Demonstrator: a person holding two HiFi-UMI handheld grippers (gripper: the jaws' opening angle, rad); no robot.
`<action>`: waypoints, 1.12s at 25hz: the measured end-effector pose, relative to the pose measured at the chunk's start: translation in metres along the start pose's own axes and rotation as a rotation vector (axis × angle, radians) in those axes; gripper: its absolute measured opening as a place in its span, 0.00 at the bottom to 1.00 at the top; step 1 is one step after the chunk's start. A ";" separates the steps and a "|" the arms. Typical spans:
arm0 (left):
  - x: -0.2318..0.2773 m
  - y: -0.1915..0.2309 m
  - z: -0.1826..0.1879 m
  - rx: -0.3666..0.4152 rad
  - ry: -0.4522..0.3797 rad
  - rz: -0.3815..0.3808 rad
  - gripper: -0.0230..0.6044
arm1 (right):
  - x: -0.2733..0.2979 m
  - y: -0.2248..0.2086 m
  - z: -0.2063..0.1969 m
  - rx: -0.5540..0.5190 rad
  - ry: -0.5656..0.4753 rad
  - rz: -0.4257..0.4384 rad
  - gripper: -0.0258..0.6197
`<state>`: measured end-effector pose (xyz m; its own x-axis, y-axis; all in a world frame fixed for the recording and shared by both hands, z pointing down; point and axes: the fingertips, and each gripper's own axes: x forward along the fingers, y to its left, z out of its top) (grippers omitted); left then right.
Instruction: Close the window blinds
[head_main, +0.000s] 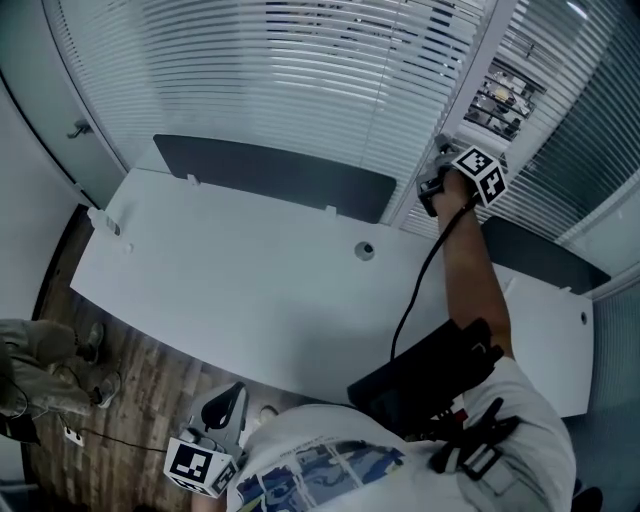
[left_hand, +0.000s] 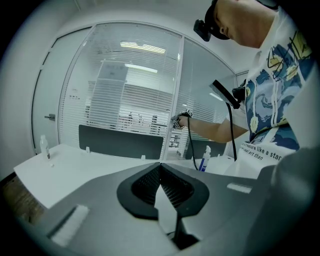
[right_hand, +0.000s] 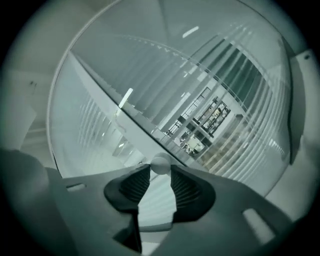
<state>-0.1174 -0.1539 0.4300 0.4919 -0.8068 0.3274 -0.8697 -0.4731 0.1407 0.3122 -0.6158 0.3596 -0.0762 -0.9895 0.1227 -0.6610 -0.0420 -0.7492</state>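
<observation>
Right gripper (head_main: 442, 152) is held up at the window frame on an outstretched arm; in the right gripper view its jaws (right_hand: 161, 168) are seen clamped by their tips on a small white round knob (right_hand: 161, 163), with the pads apart behind it. What the knob hangs from cannot be told. Left gripper (head_main: 228, 397) is held low beside the person's body, above the wooden floor (head_main: 110, 400); in the left gripper view its jaws (left_hand: 160, 166) are brought together at the tips, with nothing between them.

White window blinds (head_main: 300, 80) are hung across the glazing behind the desk (head_main: 250, 280); their slats lie level and are parted enough for a lit room with shelving to be made out through them, most clearly in the right gripper view (right_hand: 250, 100). A dark panel (head_main: 270, 172) is stood along the desk's far edge, just below the blinds; a second panel is set further right, behind the arm. A black cable (head_main: 415, 290) is run from the right gripper down along the arm to the body; a spray bottle (left_hand: 205, 159) with a blue body is stood on the desk below that arm.
</observation>
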 end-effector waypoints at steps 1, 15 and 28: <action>0.000 0.000 0.000 0.000 0.001 0.000 0.04 | 0.000 -0.001 0.001 0.051 -0.002 0.006 0.24; -0.001 0.002 0.001 -0.007 -0.004 0.004 0.04 | 0.003 0.003 0.003 -0.431 0.003 -0.170 0.23; -0.008 0.006 -0.001 -0.016 -0.010 0.025 0.04 | 0.003 0.017 0.003 -1.063 -0.036 -0.356 0.23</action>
<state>-0.1267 -0.1500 0.4296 0.4703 -0.8218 0.3216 -0.8822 -0.4470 0.1480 0.3034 -0.6204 0.3451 0.2544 -0.9489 0.1869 -0.9435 -0.2012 0.2633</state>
